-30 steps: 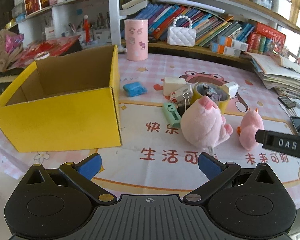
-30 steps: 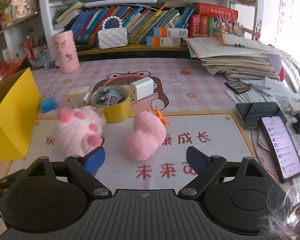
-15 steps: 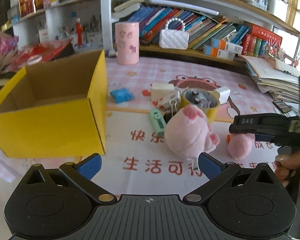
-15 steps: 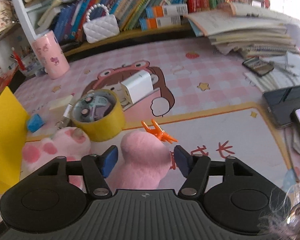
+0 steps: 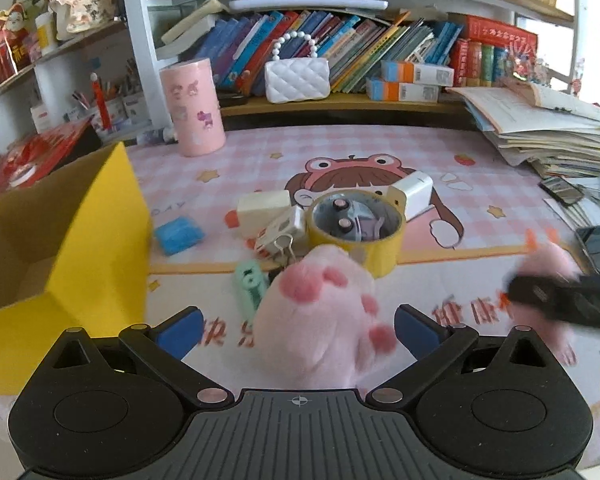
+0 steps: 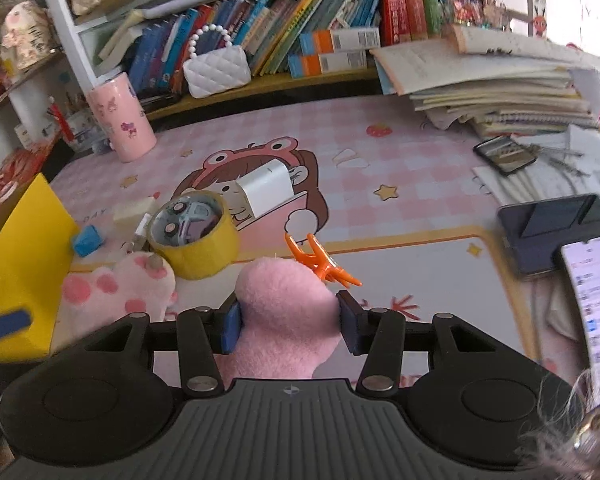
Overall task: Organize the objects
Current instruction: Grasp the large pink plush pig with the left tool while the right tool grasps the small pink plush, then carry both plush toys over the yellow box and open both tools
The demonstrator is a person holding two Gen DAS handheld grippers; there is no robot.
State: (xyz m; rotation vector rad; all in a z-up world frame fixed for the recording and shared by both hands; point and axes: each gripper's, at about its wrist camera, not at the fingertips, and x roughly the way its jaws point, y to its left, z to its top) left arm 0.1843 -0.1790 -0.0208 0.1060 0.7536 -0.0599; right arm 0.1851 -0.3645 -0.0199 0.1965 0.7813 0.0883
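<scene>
Left gripper (image 5: 296,330), jaws apart, is straddling the big pink plush paw (image 5: 316,316); right gripper (image 6: 288,320) is clamping the small pink orange-footed plush (image 6: 286,312); open yellow cardboard box (image 5: 60,248) is lying left.

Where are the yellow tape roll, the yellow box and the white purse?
yellow tape roll (image 6: 198,254), right wrist view, outer yellow wall.
yellow box (image 5: 96,248), left wrist view, its right outer side.
white purse (image 5: 297,80), left wrist view, quilted front.
</scene>
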